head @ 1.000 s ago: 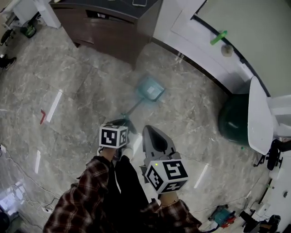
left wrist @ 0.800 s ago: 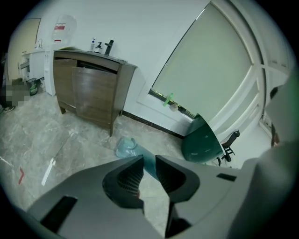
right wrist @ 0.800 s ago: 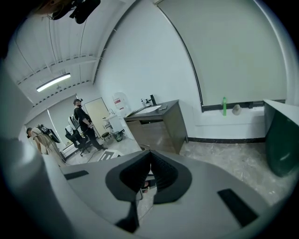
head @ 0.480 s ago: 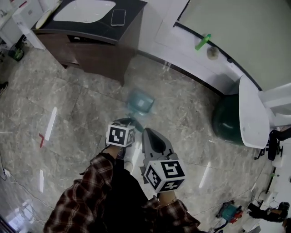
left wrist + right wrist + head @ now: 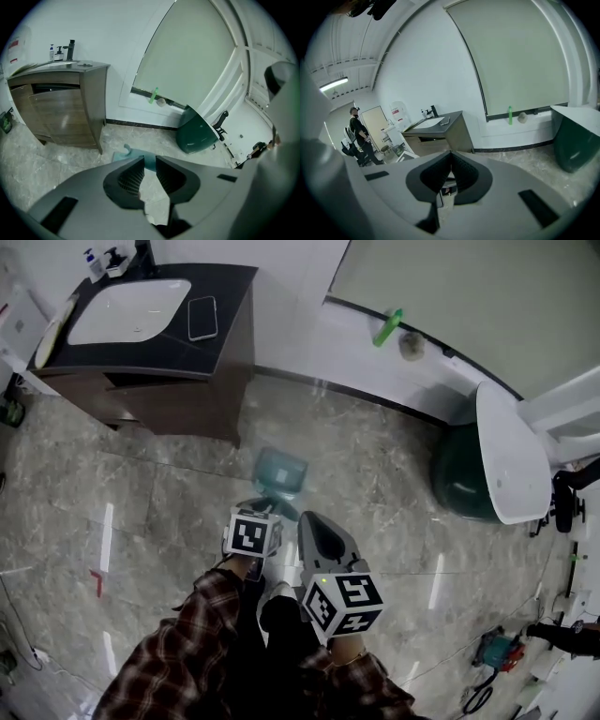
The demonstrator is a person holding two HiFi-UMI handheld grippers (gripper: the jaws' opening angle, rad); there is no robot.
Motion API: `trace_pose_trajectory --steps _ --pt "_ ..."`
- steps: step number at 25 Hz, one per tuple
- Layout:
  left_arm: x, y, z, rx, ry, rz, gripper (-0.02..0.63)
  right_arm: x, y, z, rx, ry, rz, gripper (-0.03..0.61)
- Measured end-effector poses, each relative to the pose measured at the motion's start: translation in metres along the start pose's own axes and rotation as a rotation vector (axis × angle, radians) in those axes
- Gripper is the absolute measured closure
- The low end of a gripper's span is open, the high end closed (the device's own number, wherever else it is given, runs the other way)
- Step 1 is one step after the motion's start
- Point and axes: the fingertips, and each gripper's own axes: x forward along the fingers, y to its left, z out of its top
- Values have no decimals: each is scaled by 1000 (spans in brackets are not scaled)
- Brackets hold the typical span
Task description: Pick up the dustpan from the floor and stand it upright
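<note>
The teal dustpan (image 5: 281, 472) hangs just above the marble floor, its pan blurred and its thin handle running down into my left gripper (image 5: 265, 506). In the left gripper view the teal pan (image 5: 121, 156) shows just past the tips, and my left gripper (image 5: 150, 159) is shut on the handle with a narrow gap between the jaws. My right gripper (image 5: 310, 520) is close beside it on the right. Its jaws (image 5: 450, 153) meet at the tips with nothing between them.
A dark wood vanity (image 5: 178, 395) with a white sink and a phone (image 5: 202, 317) stands at the back left. A dark green bin (image 5: 466, 479) with a white lid is at the right. A green bottle (image 5: 387, 326) sits on the window ledge. A person (image 5: 358, 133) stands far left.
Both grippers and the dustpan have moved across the floor toward the vanity and wall. The pan now sits closer to my left gripper and looks more raised.
</note>
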Motion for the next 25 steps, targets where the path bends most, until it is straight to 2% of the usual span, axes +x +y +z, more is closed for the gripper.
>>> trace_pose_trajectory --steps 8,11,15,21,25 --pt "20 5 43 70 1 3 525 18 -18 10 15 18 -13 568" --pt "18 1 54 125 -48 2 525 24 -18 15 10 25 11 568" --pt "8 -4 67 108 -95 -10 525 27 -19 24 -5 22 39 568" --pt "-27 -7 75 77 -161 -3 525 17 -17 33 -18 16 85 568" --pt "-70 -25 87 122 -233 13 525 -2 -12 53 -54 -14 152 568"
